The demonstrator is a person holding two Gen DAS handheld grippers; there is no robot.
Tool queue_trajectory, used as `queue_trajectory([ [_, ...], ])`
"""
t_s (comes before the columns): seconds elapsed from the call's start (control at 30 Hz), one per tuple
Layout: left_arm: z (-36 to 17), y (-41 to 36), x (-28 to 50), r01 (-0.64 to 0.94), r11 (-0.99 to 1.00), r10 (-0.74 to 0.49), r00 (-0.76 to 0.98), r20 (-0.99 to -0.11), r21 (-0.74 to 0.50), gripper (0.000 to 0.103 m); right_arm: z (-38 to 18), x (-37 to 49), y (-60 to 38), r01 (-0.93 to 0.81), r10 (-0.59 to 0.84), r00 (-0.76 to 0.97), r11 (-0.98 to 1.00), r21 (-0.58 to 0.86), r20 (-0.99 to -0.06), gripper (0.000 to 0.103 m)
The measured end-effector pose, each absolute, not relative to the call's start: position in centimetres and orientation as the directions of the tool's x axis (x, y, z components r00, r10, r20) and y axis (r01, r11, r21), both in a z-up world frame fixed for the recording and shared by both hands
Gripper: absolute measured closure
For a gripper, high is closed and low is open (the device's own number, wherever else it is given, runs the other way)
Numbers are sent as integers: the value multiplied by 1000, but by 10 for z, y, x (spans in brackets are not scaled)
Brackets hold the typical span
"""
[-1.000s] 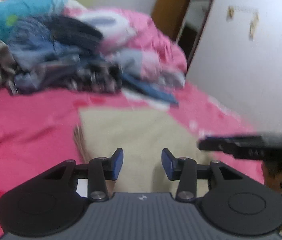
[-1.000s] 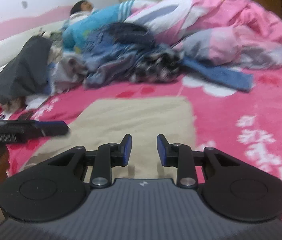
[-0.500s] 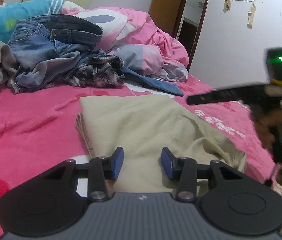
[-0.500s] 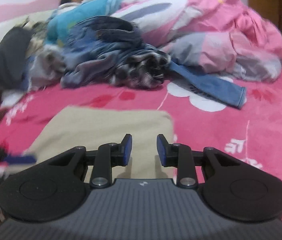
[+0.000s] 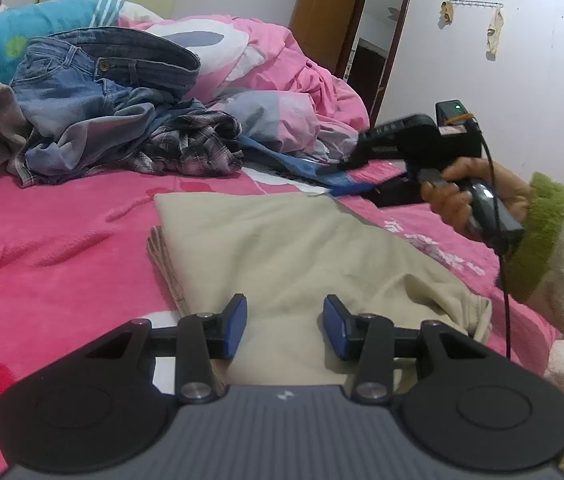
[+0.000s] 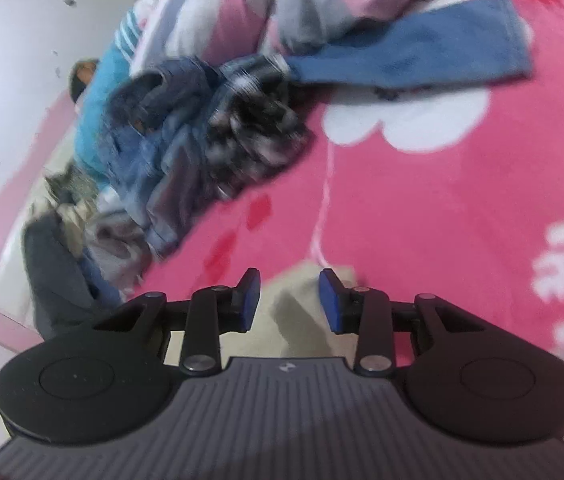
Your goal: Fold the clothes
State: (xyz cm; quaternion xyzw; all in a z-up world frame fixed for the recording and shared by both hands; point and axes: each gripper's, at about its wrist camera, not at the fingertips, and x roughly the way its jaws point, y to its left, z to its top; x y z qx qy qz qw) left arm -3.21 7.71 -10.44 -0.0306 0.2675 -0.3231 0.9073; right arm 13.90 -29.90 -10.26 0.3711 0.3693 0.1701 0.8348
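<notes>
Beige garment [image 5: 282, 248] lies folded flat on the pink bedspread [image 5: 41, 248], layered edge showing at its 9 o'clock side, a rumpled bit at 4 o'clock; looks near done, maybe one more tidy or fold. Left gripper [image 5: 285, 326] hovers over its near edge, jaws apart, nothing between them. Right gripper [image 6: 289, 300], rolled over, sits at the garment's far corner, jaws opening, empty. At 12 o'clock of the garment: unfolded heap, jeans [image 5: 93, 80], plaid shirt [image 5: 193, 148], blue trouser leg [image 6: 410, 56]. So one piece mostly folded, the heap left. A person lies at 11 o'clock, behind the heap.
</notes>
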Motion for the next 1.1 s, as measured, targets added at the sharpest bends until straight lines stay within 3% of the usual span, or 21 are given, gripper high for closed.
queue_trajectory([
  [0.1,-105,78,-32,574,786,-607,645,-464,-230,59,-101,142,-310,-32,582,712,587,809,-393,74],
  [0.17,-105,79,-31,577,783,-611,643,-462,-232,59,-97,136,-317,-21,554,727,609,793,-405,72],
  [0.27,-105,80,-31,581,779,-617,640,-458,-235,59,-102,130,-324,45,531,687,651,758,-497,71],
  [0.37,-106,80,-32,582,779,-617,641,-457,-234,59,-119,141,-317,74,594,605,621,780,-530,71],
  [0.47,-105,79,-32,579,782,-612,640,-464,-232,59,-121,162,-302,66,601,573,644,762,-557,62],
  [0.57,-104,78,-31,582,782,-610,638,-469,-224,59,-112,183,-293,-30,651,616,582,813,-444,63],
  [0.77,-106,80,-30,586,777,-617,636,-464,-231,59,-91,181,-297,-65,639,641,596,800,-424,63],
  [0.9,-106,80,-30,588,776,-619,635,-463,-230,59,-105,170,-312,37,570,601,681,732,-561,61],
  [1.0,-105,79,-30,586,778,-614,636,-467,-226,59,-130,181,-304,93,617,529,640,763,-582,61],
  [1.1,-104,77,-31,584,782,-608,638,-472,-218,59,-117,188,-290,7,658,590,575,818,-468,61],
])
